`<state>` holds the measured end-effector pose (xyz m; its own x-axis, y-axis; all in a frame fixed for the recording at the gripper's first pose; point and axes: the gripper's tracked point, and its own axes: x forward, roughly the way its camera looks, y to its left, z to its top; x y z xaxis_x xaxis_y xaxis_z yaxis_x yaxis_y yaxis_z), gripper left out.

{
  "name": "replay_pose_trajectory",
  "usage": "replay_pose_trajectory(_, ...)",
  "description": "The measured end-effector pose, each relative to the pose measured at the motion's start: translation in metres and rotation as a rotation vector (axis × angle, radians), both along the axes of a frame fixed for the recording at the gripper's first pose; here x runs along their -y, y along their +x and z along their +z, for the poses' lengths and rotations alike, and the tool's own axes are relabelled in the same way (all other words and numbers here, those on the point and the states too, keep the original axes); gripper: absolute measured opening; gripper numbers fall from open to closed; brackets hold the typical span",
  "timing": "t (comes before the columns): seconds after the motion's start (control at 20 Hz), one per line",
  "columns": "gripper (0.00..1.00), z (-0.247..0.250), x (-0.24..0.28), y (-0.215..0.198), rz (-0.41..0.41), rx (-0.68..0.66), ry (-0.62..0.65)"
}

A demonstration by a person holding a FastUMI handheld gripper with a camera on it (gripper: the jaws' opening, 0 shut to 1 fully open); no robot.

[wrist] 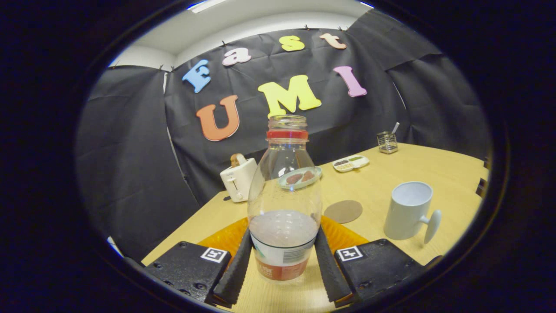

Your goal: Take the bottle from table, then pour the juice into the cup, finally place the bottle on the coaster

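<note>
Two fingers of your gripper (283, 261) press against the lower sides of the bottle (284, 195), one on each flank at the level of its label, so the claw is closed down to the bottle's width and has hold of it. Going from your left: the white toaster (238, 179) stands near the table's far left edge, with a slice poking out of its slot. Next comes the bottle itself, upright between the fingers, uncapped, with a red ring at its neck and a low layer of pale juice above the label. An orange mat (347, 237) shows behind its base on both sides. Beyond the bottle a clear plate (300, 177) holds two brown pieces. Just right of the bottle lies the round brown coaster (343, 211) on the wooden table (434, 169). Farther back sit a white divided tray (351, 163) and a small wire holder (387, 142). The white cup (408, 211) stands right of the coaster, its handle turned to the right.
</note>
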<state>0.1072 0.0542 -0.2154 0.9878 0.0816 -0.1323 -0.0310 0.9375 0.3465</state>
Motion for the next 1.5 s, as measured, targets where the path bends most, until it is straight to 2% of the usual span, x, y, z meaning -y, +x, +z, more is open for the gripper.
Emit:
replay_pose_trajectory(0.2,0.77,0.010,0.009,0.002,0.018,0.020,0.211)
replay_pose_trajectory(0.5,0.77,0.022,0.031,0.003,-0.010,0.025,0.370)
replay_pose_trajectory(0.7,0.77,0.038,0.038,0.006,-0.002,0.064,0.597)
replay_pose_trajectory(0.85,0.76,0.044,0.038,0.007,0.011,0.063,0.669)
replay_pose_trajectory(0.95,0.76,0.043,0.043,0.009,0.000,0.046,0.702)
replay_pose_trajectory(1.3,0.76,0.034,0.052,0.015,0.009,-0.016,0.993)
replay_pose_trajectory(1.5,0.76,0.025,0.049,0.023,-0.018,-0.081,1.084)
